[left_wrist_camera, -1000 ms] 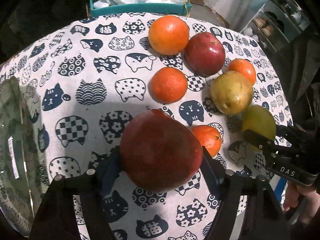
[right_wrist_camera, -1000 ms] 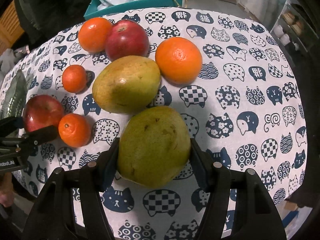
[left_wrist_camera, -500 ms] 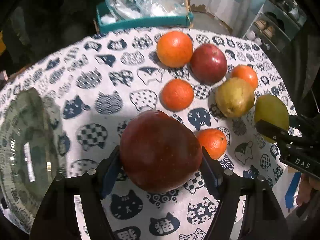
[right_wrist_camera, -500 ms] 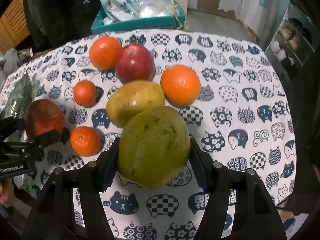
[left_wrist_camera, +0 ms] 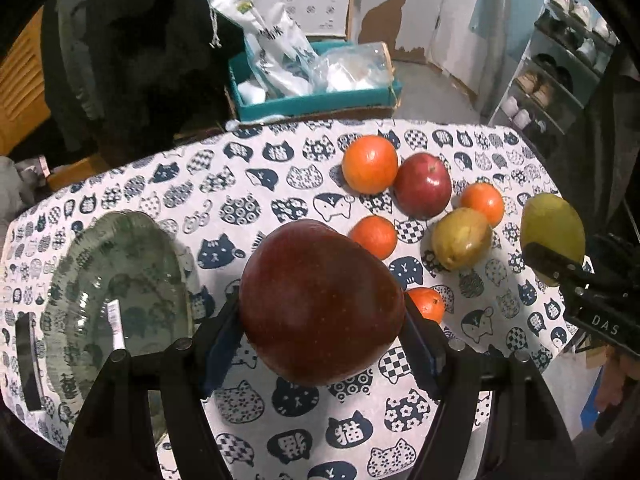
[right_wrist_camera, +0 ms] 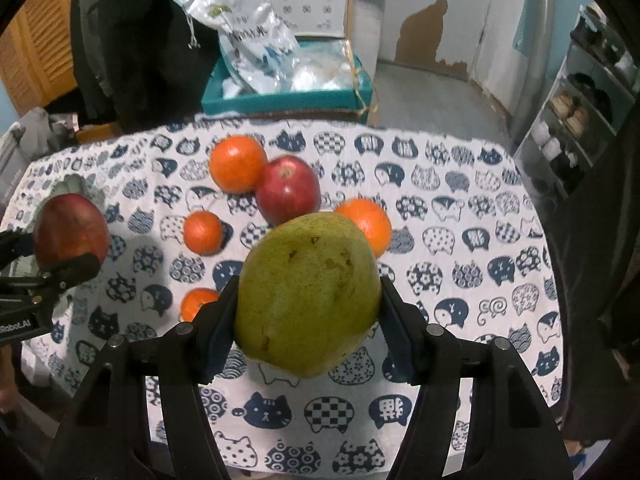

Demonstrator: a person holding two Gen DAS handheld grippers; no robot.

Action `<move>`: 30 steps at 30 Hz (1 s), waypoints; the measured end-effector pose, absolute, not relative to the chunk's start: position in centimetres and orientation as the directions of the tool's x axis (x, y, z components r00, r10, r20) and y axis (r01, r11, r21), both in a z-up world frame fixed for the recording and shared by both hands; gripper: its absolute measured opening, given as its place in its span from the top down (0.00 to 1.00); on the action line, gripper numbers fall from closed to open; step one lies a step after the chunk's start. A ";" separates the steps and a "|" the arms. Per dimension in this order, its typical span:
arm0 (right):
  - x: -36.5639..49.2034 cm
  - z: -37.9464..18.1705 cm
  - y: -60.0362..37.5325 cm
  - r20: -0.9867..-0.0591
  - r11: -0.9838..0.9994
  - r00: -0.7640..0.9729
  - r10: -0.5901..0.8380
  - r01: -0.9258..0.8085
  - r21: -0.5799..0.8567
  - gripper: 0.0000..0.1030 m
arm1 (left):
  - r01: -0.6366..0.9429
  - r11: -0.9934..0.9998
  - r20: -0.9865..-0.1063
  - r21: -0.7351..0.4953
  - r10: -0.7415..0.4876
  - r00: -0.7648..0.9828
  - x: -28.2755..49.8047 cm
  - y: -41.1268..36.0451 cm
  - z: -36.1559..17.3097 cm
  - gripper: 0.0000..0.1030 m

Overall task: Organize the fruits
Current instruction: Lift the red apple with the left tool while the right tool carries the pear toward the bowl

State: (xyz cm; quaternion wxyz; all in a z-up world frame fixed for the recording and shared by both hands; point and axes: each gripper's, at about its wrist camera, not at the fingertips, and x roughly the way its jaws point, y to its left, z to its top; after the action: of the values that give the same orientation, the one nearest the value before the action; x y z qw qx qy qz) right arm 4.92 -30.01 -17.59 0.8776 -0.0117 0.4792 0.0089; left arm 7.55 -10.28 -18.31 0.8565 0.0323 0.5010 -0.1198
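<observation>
Carrying two fruits at once, I judged the step to be the transfer toward the glass plate [left_wrist_camera: 116,292]; my left gripper [left_wrist_camera: 320,320] was clamped on a dark red apple [left_wrist_camera: 320,300], glossy and faintly speckled, raised just right of the plate; further right of the plate, my right gripper [right_wrist_camera: 308,320] squeezed a blemished green pear [right_wrist_camera: 308,292] above the tablecloth [right_wrist_camera: 460,200]; next, each needed lowering onto the plate, then releasing.

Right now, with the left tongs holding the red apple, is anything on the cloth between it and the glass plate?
Nothing visible. The left tongs grip the red apple above the tablecloth, and the glass plate lies just to its left with only bare cloth between. The loose fruit all sits on the other side.
</observation>
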 end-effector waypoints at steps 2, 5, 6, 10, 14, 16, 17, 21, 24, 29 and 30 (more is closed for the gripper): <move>4.8 -16.7 -29.7 -0.830 0.999 0.558 0.008 -0.032 -0.012 0.37 | 0.231 0.971 -0.859 -0.069 -0.175 0.481 7.3 -9.9 -17.6 0.27; 4.5 -15.5 -29.3 -0.812 0.999 0.583 0.015 -0.043 -0.012 0.37 | 0.219 0.973 -0.848 -0.079 -0.181 0.498 7.1 -9.2 -16.5 0.27; 4.5 -15.2 -29.2 -0.807 0.999 0.590 0.018 -0.047 -0.012 0.37 | 0.214 0.973 -0.843 -0.080 -0.181 0.507 7.0 -8.9 -16.1 0.27; 4.2 -13.8 -28.6 -0.787 0.998 0.616 0.029 -0.062 -0.011 0.37 | 0.199 0.977 -0.824 -0.084 -0.180 0.537 6.6 -8.0 -14.6 0.27; 4.1 -12.5 -28.1 -0.769 0.997 0.637 0.048 -0.074 0.001 0.37 | 0.189 0.976 -0.807 -0.107 -0.196 0.557 6.2 -7.2 -13.0 0.27; 4.1 -11.8 -27.7 -0.759 0.997 0.649 0.055 -0.080 0.003 0.37 | 0.190 0.976 -0.793 -0.105 -0.197 0.576 5.8 -6.9 -12.1 0.27; 4.0 -11.4 -27.5 -0.753 0.997 0.655 0.057 -0.083 0.004 0.37 | 0.190 0.976 -0.787 -0.102 -0.196 0.585 5.7 -6.8 -11.7 0.27; 3.9 -9.9 -26.5 -0.733 0.995 0.675 0.077 -0.100 0.013 0.37 | 0.189 0.977 -0.762 -0.093 -0.193 0.618 5.0 -6.1 -10.3 0.27; 3.9 -8.8 -25.9 -0.719 0.993 0.689 0.092 -0.114 0.018 0.37 | 0.183 0.980 -0.748 -0.084 -0.183 0.637 4.7 -5.4 -9.4 0.27; 3.8 -7.4 -24.6 -0.702 0.990 0.702 0.118 -0.139 0.027 0.37 | 0.164 0.983 -0.733 -0.080 -0.170 0.659 4.5 -4.1 -8.4 0.27; 3.8 -7.1 -24.3 -0.700 0.989 0.703 0.123 -0.144 0.028 0.37 | 0.160 0.984 -0.731 -0.081 -0.168 0.662 4.5 -3.8 -8.3 0.27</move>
State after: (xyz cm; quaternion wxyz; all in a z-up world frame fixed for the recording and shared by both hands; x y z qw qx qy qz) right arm 3.85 -24.26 -7.13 0.9228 -0.0144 0.3782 0.0724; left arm 4.50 -3.83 -8.28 0.9115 -0.0050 0.4012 -0.0898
